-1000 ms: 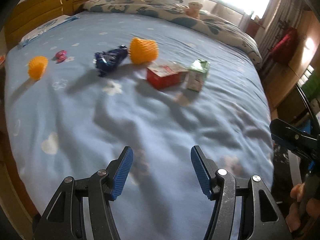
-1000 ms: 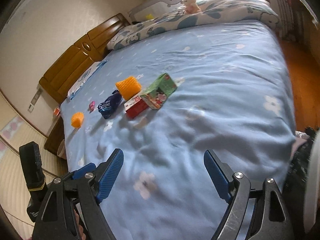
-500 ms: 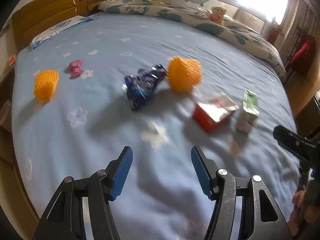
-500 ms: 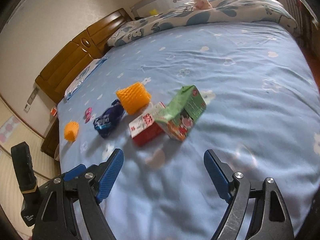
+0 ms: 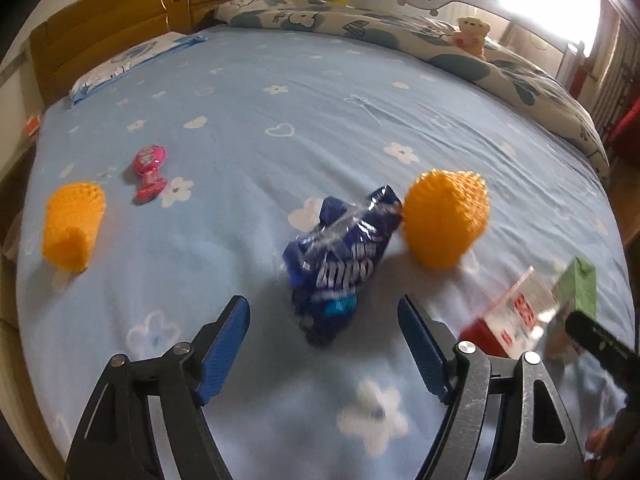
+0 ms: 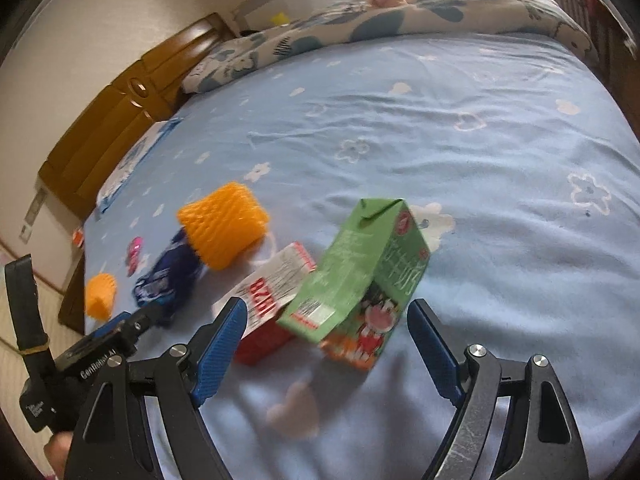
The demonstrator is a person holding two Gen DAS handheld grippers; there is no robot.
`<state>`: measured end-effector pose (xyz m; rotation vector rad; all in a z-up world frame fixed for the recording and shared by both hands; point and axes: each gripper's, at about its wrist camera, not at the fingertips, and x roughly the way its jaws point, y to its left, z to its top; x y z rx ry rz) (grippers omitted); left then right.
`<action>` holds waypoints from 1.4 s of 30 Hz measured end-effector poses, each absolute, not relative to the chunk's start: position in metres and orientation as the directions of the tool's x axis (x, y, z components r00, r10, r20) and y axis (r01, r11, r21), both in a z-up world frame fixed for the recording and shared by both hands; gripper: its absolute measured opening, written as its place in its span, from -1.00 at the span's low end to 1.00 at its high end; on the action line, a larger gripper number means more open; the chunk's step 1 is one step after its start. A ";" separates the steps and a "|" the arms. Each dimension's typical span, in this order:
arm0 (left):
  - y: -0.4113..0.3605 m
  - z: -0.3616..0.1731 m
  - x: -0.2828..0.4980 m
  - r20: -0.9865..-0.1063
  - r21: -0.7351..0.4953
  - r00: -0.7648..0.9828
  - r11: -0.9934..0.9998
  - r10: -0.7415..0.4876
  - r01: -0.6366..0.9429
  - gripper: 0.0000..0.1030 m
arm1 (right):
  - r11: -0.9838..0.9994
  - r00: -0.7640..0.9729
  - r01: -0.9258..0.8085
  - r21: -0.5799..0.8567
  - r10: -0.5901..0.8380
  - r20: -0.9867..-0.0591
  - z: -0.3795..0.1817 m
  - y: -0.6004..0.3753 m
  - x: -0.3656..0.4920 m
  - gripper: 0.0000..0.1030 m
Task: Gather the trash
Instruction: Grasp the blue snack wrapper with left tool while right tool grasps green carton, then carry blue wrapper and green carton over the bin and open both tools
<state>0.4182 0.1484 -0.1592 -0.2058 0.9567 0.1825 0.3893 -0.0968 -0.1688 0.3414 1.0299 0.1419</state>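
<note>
Left claw (image 5: 323,344) hovered with jaws spread wide before a crumpled blue snack wrapper (image 5: 343,254) on the bed (image 5: 320,112), while the right claw (image 6: 326,340), likewise empty and agape, faced a green carton (image 6: 360,276) beside a red-and-white box (image 6: 268,300)

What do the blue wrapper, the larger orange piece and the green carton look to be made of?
Blue wrapper: thin glossy plastic film, judging by its crinkles and bright glare.
Larger orange piece: probably foam netting, matte, with an open mesh texture.
Green carton: printed paperboard with a slight sheen, sharp folded edges and a gabled top.
</note>
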 end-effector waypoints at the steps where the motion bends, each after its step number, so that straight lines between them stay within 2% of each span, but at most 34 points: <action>1: 0.149 -0.164 0.424 -0.825 -0.093 0.561 0.965 0.063 -0.245 0.48 | 0.937 0.507 0.053 0.346 0.273 -0.817 -0.172 -0.099 0.391 0.59; 2: 0.150 -0.166 0.428 -0.825 -0.089 0.561 0.965 0.066 -0.245 0.48 | 0.936 0.506 0.063 0.347 0.270 -0.819 -0.173 -0.102 0.391 0.54; 3: 0.150 -0.169 0.432 -0.825 -0.086 0.561 0.966 0.068 -0.243 0.44 | 0.933 0.508 0.070 0.353 0.271 -0.818 -0.175 -0.106 0.390 0.33; 4: 0.150 -0.171 0.435 -0.826 -0.086 0.560 0.967 0.065 -0.238 0.35 | 0.930 0.511 0.073 0.359 0.274 -0.815 -0.175 -0.108 0.388 0.21; 5: 0.149 -0.173 0.437 -0.824 -0.090 0.564 0.969 0.057 -0.230 0.19 | 0.928 0.515 0.072 0.366 0.279 -0.810 -0.174 -0.111 0.387 0.16; 6: 0.148 -0.174 0.439 -0.826 -0.099 0.562 0.972 0.040 -0.215 -0.25 | 0.926 0.518 0.065 0.371 0.286 -0.806 -0.172 -0.110 0.385 -0.03; 10: 0.140 -0.168 0.430 -0.814 -0.104 0.580 0.979 0.019 -0.177 -0.35 | 0.923 0.526 0.043 0.382 0.304 -0.794 -0.157 -0.116 0.373 -0.33; 24: 0.075 -0.132 0.317 -0.783 -0.232 0.607 0.969 -0.137 -0.080 -0.37 | 0.903 0.516 -0.017 0.430 0.376 -0.769 -0.119 -0.162 0.284 -0.34; 42: -0.012 -0.091 0.234 -0.772 -0.259 0.575 0.960 -0.273 0.109 -0.37 | 0.887 0.588 -0.019 0.461 0.383 -0.713 -0.079 -0.219 0.179 -0.34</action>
